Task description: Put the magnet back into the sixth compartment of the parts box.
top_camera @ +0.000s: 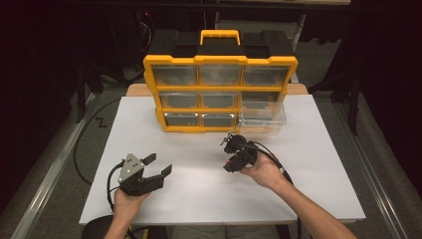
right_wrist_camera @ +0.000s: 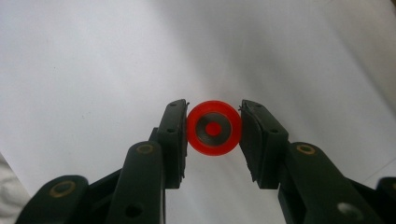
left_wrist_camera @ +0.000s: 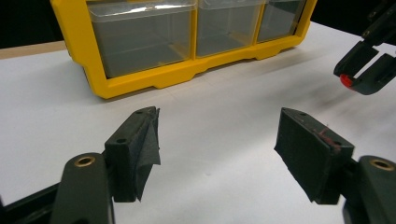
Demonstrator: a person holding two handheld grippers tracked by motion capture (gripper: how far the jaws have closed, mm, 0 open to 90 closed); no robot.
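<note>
Right hand-held gripper (right_wrist_camera: 213, 129) clamps red ring (right_wrist_camera: 214, 128), possibly wheel; left hand-held gripper (left_wrist_camera: 217, 140) spread apart.

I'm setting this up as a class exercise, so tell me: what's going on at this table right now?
A person sits at a white table with a gripper in each hand. The right gripper is shut on a small red ring with a grey centre, held above the table. The left gripper is open and holds nothing. Behind them stands a yellow drawer cabinet with clear drawers; its bottom right drawer is pulled out toward the person, near the hand with the ring.
</note>
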